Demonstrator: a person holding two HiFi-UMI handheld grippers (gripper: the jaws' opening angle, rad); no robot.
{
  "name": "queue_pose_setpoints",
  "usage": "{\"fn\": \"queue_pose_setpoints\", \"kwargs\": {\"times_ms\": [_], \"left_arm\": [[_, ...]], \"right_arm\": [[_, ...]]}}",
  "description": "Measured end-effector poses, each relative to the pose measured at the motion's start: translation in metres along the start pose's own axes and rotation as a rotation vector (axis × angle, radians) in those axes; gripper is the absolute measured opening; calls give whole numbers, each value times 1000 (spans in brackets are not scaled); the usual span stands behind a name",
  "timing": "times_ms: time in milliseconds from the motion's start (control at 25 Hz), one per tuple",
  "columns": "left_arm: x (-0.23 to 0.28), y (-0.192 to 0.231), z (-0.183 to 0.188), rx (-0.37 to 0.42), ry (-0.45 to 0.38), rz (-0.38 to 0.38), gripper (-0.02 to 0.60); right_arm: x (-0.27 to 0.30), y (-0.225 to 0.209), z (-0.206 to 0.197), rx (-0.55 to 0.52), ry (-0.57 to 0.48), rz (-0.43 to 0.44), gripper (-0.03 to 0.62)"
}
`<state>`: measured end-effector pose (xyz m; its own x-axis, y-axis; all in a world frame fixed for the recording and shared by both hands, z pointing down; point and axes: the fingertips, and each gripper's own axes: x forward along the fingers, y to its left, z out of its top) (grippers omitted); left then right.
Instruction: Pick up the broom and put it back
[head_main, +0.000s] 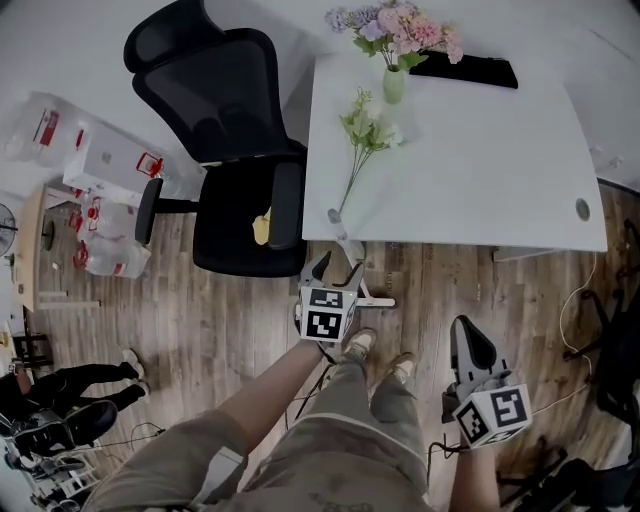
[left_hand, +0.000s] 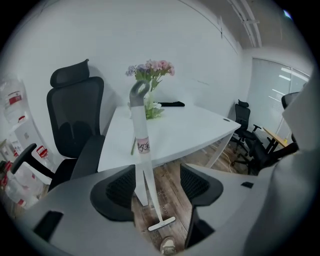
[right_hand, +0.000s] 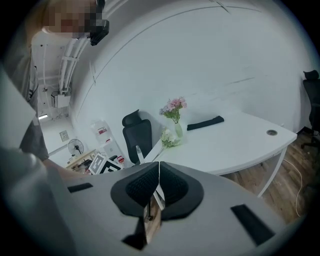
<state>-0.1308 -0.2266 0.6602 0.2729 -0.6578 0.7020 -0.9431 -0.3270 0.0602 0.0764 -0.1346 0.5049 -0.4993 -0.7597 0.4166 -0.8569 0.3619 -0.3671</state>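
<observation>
While the right claw (right_hand: 158, 186) hangs pressed together and empty, the nearer left claw (head_main: 336, 268), jaws parted, has the broom (left_hand: 142, 145) at twelve o'clock, its shaft upright against the bench (head_main: 480, 170).

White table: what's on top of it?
On it: a vase of pink flowers, a flower sprig lying flat, a flat black item at the far edge. The broom leans at its near edge. Floor beneath the top is hidden.

Right gripper (right_hand: 159, 170) jaws pressed together; beyond, white table (right_hand: 240, 145) with flower vase (right_hand: 178, 130); black chair (right_hand: 137, 135) beside it.
</observation>
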Motion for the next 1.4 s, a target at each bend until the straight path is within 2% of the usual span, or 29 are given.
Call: {"fn": "queue_pose_setpoints", "kwargs": {"times_ms": [200, 440, 680, 720, 760, 840, 1080, 1280, 1400], "left_arm": [[39, 9, -29, -10, 58, -4, 293], [70, 14, -46, -20, 64, -16, 287], [82, 18, -49, 1, 33, -8, 167], [82, 18, -49, 17, 32, -6, 122], [81, 18, -49, 42, 32, -4, 107], [77, 14, -49, 86, 30, -5, 109], [51, -12, -63, 117, 70, -55, 100], [15, -46, -87, 244, 116, -119, 98], [-8, -60, -92, 292, 121, -137, 97]], "right_arm": [[21, -14, -27, -11, 35, 1, 31], [40, -31, -51, 20, 35, -13, 31], [46, -38, -66, 29, 35, -23, 31], [45, -37, -67, 25, 36, -22, 31], [45, -36, -68, 20, 35, -18, 31], [42, -32, -68, 7, 32, -10, 31], [20, -21, -63, -2, 23, -24, 31], [-10, -7, -58, 6, 10, -37, 32], [-28, 4, -49, -4, 0, -46, 31]]}}
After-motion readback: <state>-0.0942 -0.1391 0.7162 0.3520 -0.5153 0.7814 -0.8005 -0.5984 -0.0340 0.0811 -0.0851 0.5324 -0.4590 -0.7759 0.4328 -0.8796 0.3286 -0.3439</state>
